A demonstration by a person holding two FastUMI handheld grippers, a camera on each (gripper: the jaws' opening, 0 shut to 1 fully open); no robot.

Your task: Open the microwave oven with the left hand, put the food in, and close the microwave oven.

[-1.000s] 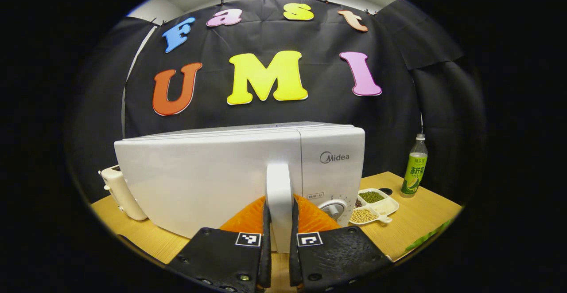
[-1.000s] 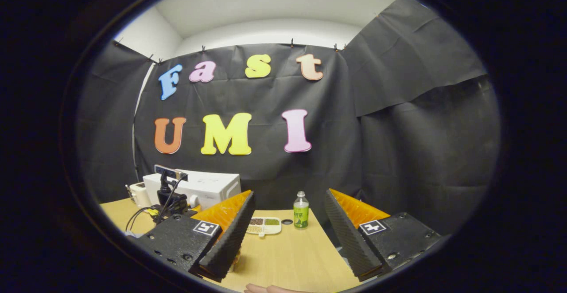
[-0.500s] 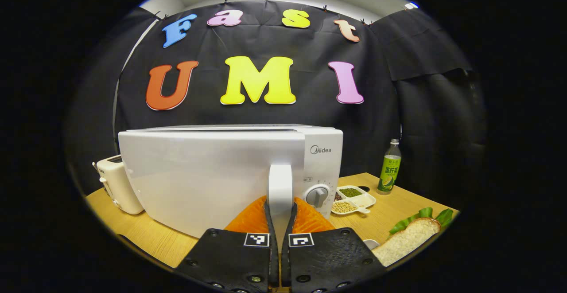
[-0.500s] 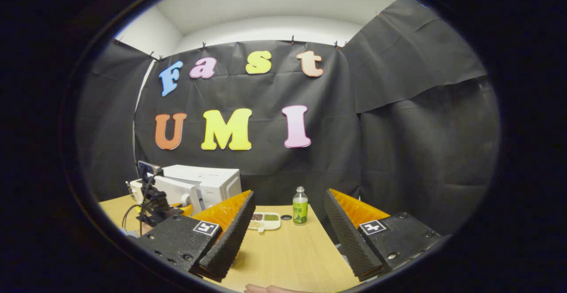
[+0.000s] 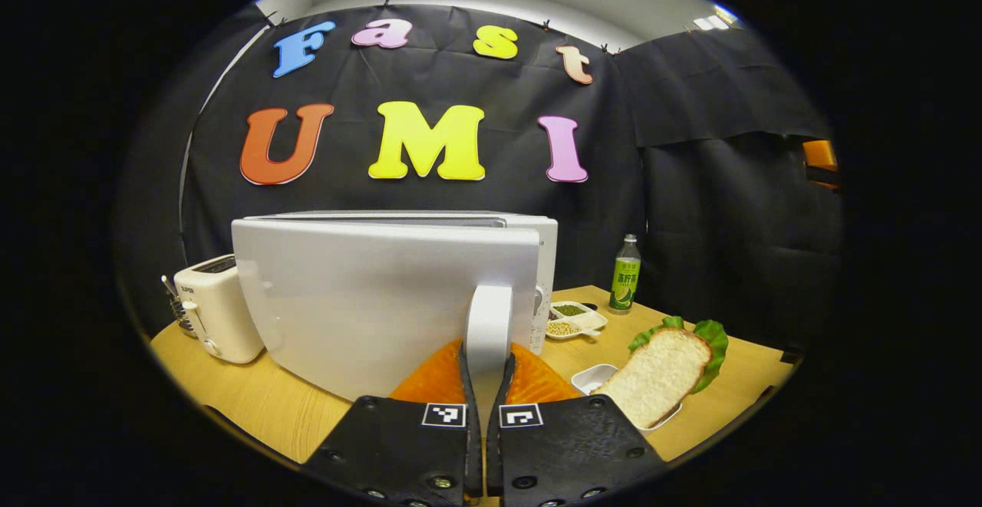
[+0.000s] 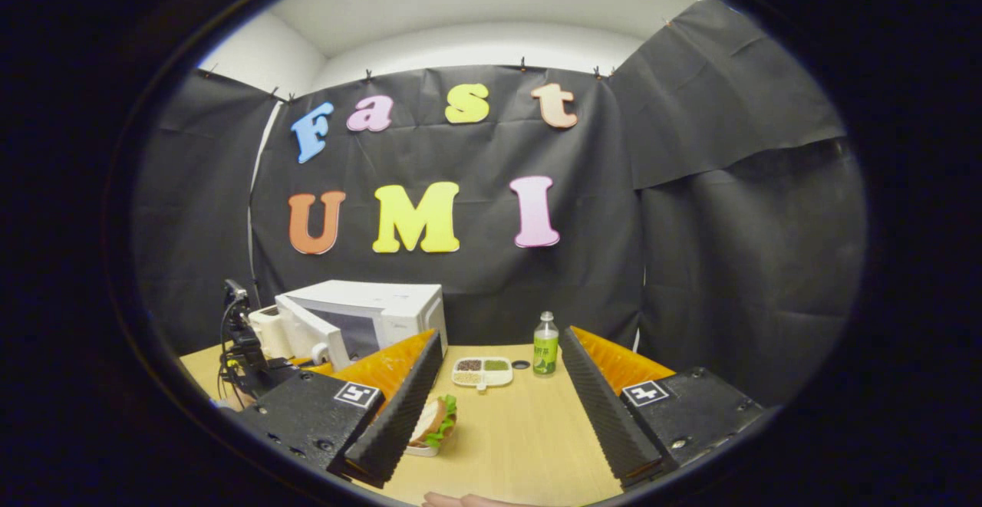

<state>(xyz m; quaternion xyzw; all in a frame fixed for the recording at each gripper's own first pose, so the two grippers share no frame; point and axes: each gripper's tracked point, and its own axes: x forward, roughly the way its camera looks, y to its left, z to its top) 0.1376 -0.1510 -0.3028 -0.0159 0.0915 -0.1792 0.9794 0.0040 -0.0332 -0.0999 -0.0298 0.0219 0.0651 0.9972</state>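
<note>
The white microwave (image 5: 383,292) stands on the wooden table with its door (image 5: 368,300) swung partly out. My left gripper (image 5: 486,357) is shut on the door's white upright handle (image 5: 489,315). In the right gripper view the microwave (image 6: 383,311) sits at the left with its door (image 6: 307,330) angled outward, and the left gripper (image 6: 249,353) is at the door. The food, a sandwich (image 5: 660,373) of bread and green lettuce, lies in a small white dish (image 5: 592,376) to the right. My right gripper (image 6: 501,338) hangs open above the table, with the sandwich (image 6: 436,419) just beside its left finger.
A cream toaster (image 5: 215,307) stands left of the microwave. A divided dish of beans (image 5: 571,319) and a green bottle (image 5: 625,273) sit behind the sandwich; the same dish (image 6: 482,370) and bottle (image 6: 545,353) lie ahead of the right gripper. A hand (image 6: 460,500) shows at the bottom edge.
The microwave door has swung further out with my left gripper on its handle, and the sandwich has come into sight. The right gripper has stayed open, shifting only slightly.
</note>
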